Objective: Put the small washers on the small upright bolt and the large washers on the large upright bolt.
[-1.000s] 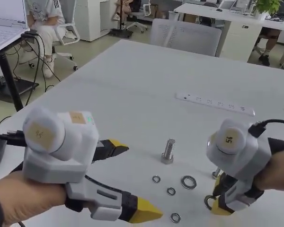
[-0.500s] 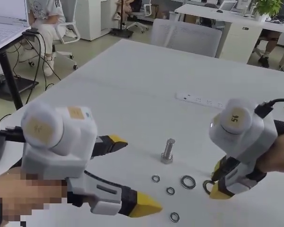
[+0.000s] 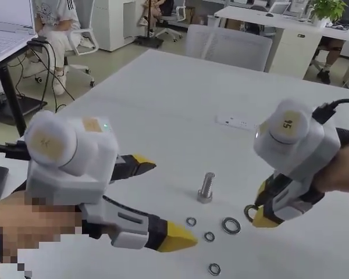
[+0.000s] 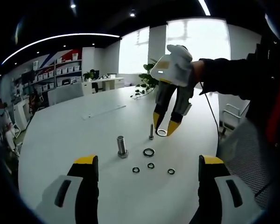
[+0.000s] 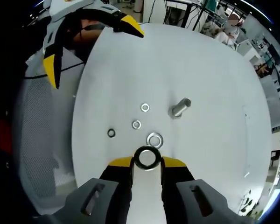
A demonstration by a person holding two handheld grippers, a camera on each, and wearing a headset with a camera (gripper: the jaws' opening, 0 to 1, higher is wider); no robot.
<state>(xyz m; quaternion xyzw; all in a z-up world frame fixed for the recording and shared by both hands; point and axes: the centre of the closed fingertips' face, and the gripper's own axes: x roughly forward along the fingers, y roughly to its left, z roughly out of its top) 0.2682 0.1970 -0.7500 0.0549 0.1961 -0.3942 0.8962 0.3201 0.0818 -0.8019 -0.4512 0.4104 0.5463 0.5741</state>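
Steel-grey large ring washer (image 5: 147, 157) in the right gripper (image 3: 259, 208); large bolt lies to its left

1. Large ring washer: pinched by its rim between the right gripper's yellow-tipped black fingers (image 5: 173, 163). It is lifted clear of the white desk (image 3: 163, 104), with its hole facing roughly downward.

2. Large upright silver bolt (image 3: 206, 187): stands head-down on the desk, threaded end up, long axis vertical. In the head view it sits left of the held washer and a little farther from the person, near but apart. Judgement: the washer must travel left until it is over the bolt's top, then drop along that vertical axis. The right gripper is the one placed to do it.

3. Small upright silver bolt (image 4: 151, 132): just beside the right fingers in the left gripper view.

4. Loose on the desk, nearer the person than the large bolt:
   - one second large steel washer (image 3: 231, 225)
   - three small steel washers (image 3: 191, 221), (image 3: 209, 236), (image 3: 214, 269)

5. Left gripper (image 3: 161, 202): fingers spread wide, holding nothing.

6. Writing: a two-digit number on the right gripper's casing. The first digit is 5; the second is unclear.
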